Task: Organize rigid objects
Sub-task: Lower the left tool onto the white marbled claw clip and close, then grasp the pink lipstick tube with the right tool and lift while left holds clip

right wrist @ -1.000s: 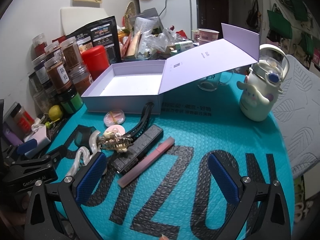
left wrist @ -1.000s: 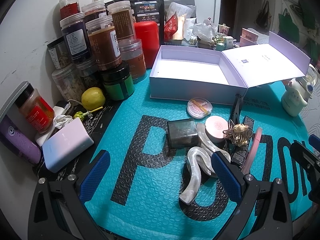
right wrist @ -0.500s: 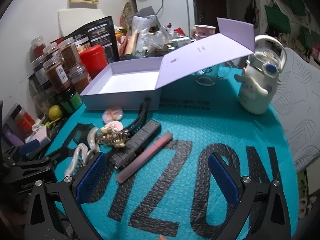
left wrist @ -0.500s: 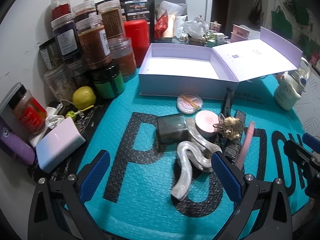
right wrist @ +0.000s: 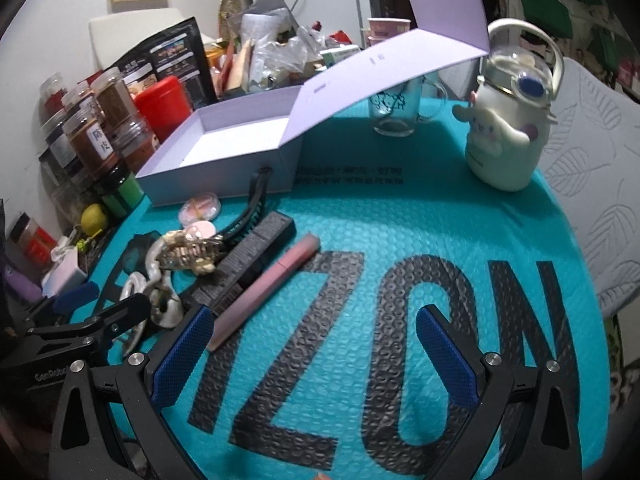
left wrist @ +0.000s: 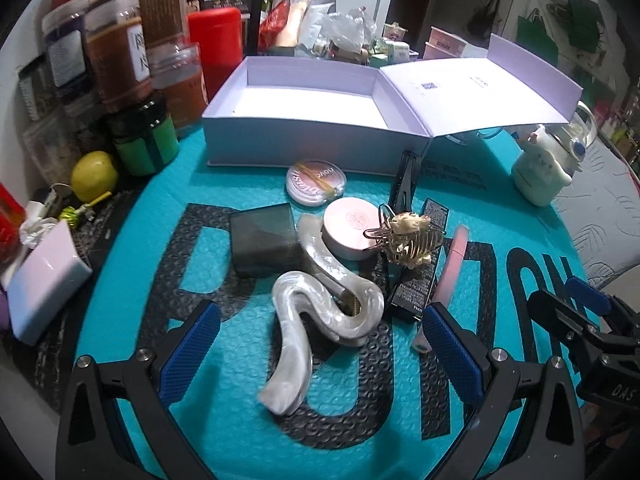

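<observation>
An open lilac box [left wrist: 312,100] [right wrist: 224,148] stands empty at the back of the teal mat. In front of it lies a pile: a pearly white hair claw [left wrist: 316,304], a dark square case [left wrist: 262,238], a pink round compact [left wrist: 352,230], a clear round tin [left wrist: 316,182], a gold hair claw [left wrist: 408,240] [right wrist: 188,254], a black long box [right wrist: 256,258], a pink tube [right wrist: 268,288] and a black hair clip [right wrist: 250,210]. My left gripper [left wrist: 316,344] is open, low over the white claw. My right gripper [right wrist: 316,348] is open and empty over bare mat, right of the pink tube.
Spice jars [left wrist: 116,52], a red canister [left wrist: 216,44], a green jar [left wrist: 144,140] and a lemon [left wrist: 94,176] crowd the left. A white power bank [left wrist: 40,284] lies at the near left. A white character bottle [right wrist: 508,132] and a glass cup [right wrist: 396,112] stand at the right.
Both grippers have moved forward and lower toward the pile. The white claw now lies between the left fingers. Nothing on the mat has been moved.
</observation>
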A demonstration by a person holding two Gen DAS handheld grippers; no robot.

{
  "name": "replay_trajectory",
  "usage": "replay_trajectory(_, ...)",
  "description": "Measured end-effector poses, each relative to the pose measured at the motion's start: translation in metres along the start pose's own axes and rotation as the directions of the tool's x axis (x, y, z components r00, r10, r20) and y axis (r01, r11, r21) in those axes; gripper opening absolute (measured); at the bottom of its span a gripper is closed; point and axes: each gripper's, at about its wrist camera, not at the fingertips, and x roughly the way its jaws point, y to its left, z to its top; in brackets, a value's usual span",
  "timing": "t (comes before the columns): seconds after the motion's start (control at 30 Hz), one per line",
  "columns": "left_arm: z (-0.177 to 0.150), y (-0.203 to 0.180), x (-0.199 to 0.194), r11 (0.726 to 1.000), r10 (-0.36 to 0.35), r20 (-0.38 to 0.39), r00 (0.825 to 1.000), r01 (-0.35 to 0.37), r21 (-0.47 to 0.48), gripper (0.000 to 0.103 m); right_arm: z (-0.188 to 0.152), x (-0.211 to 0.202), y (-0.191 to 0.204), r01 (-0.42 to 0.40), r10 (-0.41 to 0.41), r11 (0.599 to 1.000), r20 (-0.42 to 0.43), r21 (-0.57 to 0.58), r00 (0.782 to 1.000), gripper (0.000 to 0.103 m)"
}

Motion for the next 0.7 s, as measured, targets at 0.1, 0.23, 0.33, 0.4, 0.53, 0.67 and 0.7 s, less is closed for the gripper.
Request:
replay_trajectory(0.1, 0.001, 0.002, 0.01, 1.0, 0.0, -0.025, 1.0, -0.001, -0.015, 0.103, 0.002, 0.007, 0.0, -0.01, 0.01, 1.0, -0.012, 0.003, 1.0, 0.103)
replay_trajectory(0.23, 0.002, 0.008, 0.021, 0.999, -0.01, -0.061, 0.998, 0.007, -0.041, 0.102, 0.005, 0.018, 0.003, -0.029, 0.03, 1.0, -0.041, 0.003, 0.999, 0.103)
replay_trajectory(0.33, 0.003, 0.01, 0.028, 0.999, -0.014, -0.071, 0.997, 0.012, -0.038, 0.091, 0.007, 0.026, 0.005, -0.04, 0.04, 0.999, -0.054, -0.003, 0.998, 0.101)
replay_trajectory(0.4, 0.002, 0.012, 0.033, 0.999, -0.031, -0.093, 0.995, 0.027, -0.042, 0.077, 0.009, 0.03, 0.008, -0.045, 0.045, 0.999, -0.062, -0.009, 0.997, 0.098)
replay_trajectory(0.53, 0.001, 0.009, 0.032, 1.0, -0.018, -0.103, 0.995, 0.018, -0.002, 0.054, 0.011, 0.041, 0.016, -0.062, 0.061, 0.998, -0.083, -0.019, 0.995, 0.084)
replay_trajectory(0.67, -0.003, 0.014, 0.029, 0.999, -0.042, -0.104, 0.994, 0.042, -0.001, 0.054, 0.011, 0.051, 0.021, -0.072, 0.069, 0.997, -0.111, -0.021, 0.991, 0.071)
replay_trajectory(0.7, -0.004, 0.015, 0.028, 0.999, -0.045, -0.102, 0.994, 0.046, 0.0, 0.054, 0.011, 0.053, 0.023, -0.074, 0.071, 0.997, -0.115, -0.021, 0.991, 0.067)
